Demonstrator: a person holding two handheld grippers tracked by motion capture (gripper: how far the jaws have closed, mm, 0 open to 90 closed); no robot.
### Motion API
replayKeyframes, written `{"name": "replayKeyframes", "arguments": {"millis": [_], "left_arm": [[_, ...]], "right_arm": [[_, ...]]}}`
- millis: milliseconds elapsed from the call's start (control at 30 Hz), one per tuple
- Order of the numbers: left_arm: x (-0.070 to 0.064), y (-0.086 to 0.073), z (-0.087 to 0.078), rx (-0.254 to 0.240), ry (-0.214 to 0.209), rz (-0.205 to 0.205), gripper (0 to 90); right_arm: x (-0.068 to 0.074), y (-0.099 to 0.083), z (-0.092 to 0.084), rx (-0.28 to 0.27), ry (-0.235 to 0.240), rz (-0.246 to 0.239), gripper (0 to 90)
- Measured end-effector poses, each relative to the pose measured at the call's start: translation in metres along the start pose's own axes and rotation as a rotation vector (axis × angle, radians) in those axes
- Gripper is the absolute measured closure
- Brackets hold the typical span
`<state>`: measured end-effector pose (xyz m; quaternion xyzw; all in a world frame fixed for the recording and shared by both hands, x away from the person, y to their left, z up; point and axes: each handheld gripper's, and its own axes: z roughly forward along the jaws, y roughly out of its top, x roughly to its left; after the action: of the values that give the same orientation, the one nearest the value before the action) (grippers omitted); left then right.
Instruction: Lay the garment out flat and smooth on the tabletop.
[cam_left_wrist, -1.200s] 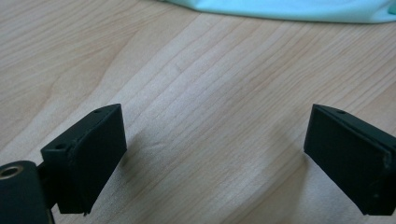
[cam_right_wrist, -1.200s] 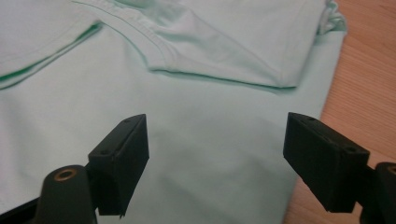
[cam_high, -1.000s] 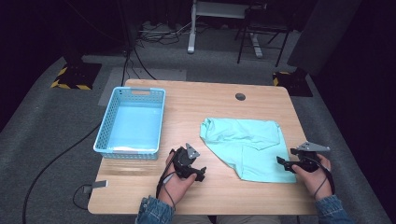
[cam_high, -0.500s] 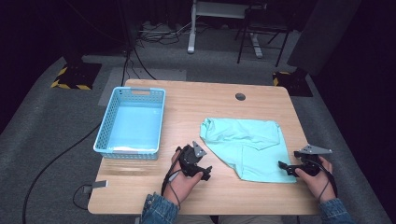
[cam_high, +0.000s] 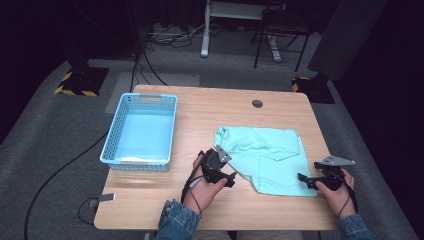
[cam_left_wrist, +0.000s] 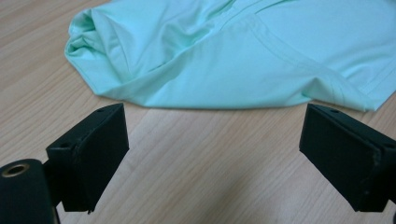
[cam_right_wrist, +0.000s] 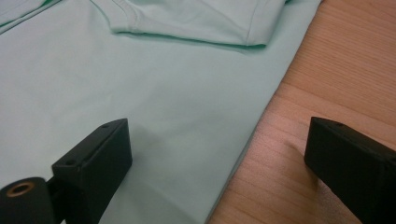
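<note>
— So, any brand, label or lettering to read on that cloth?

— No writing shows. The mint-green garment is plain, with stitched hems and folds, and the light blue basket carries no label that I can make out.

— Where does the garment lie?

— Flat on the wooden table, on its right half toward the person, partly folded over itself. The basket stands well apart from it on the left side of the table.

— And the left gripper?

— Its jaws are spread wide with nothing between them. In the left gripper view the garment lies just ahead of the jaws, its near folded edge short of them, with bare wood under and between them.

— The right gripper?

— Its jaws have just been opening and now stand wide apart. In the right gripper view they straddle the garment's edge: one jaw over the cloth, the other over bare wood, and neither pad presses on the fabric. In the high view it sits at the garment's near right corner.

— Anything in the way?

— A small dark round hole sits in the tabletop beyond the garment, clear of both grippers. Cables and metal stand legs are on the grey floor behind the table.
</note>
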<state>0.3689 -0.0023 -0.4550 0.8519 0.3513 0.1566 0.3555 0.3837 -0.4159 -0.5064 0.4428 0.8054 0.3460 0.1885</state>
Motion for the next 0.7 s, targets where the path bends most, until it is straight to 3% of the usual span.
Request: {"name": "replayKeyframes", "arguments": {"millis": [400,700], "left_arm": [[-0.008,0.032,0.012,-0.038,-0.014,-0.001,9.7],[-0.011,0.045,0.023,-0.044,0.012,-0.005,6.2]], "right_arm": [[0.000,0.000,0.000,-0.002,0.002,-0.001,8.4],[0.001,-0.001,-0.001,-0.008,0.011,-0.013,10.3]]}}
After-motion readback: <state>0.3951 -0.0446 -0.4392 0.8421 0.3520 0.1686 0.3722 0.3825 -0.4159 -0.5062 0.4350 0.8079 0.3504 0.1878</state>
